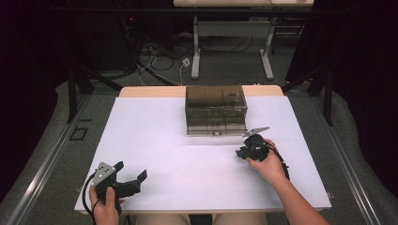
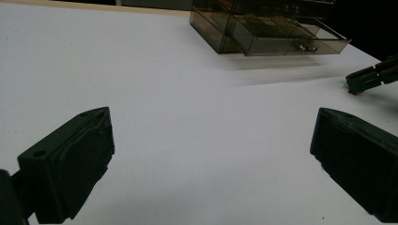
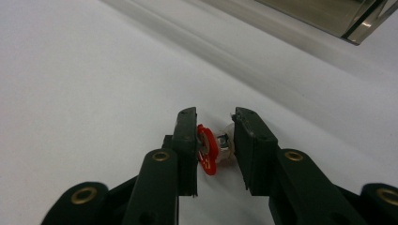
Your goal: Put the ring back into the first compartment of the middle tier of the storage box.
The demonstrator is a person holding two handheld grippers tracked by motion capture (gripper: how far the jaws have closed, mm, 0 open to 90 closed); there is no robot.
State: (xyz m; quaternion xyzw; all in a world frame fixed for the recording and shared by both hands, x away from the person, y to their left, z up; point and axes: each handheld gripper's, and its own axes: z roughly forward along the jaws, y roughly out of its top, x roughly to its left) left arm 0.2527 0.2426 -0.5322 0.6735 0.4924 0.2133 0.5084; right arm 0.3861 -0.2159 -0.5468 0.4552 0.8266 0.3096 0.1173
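White bench (image 1: 155, 140) is carrying a smoky plastic drawer box (image 1: 216, 108), bottom drawer (image 2: 291, 40) pulled out. We're pinching a small red-and-clear part (image 3: 212, 149) in the right hand-held gripper (image 1: 252, 149), low beside the box. Left hand-held gripper (image 1: 123, 180) is sitting wide open, empty. Looks like dropping it in the drawer is still ahead.

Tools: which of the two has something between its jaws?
The right tool: its jaws pinch a small red-and-white part. The left tool gapes wide over bare table.
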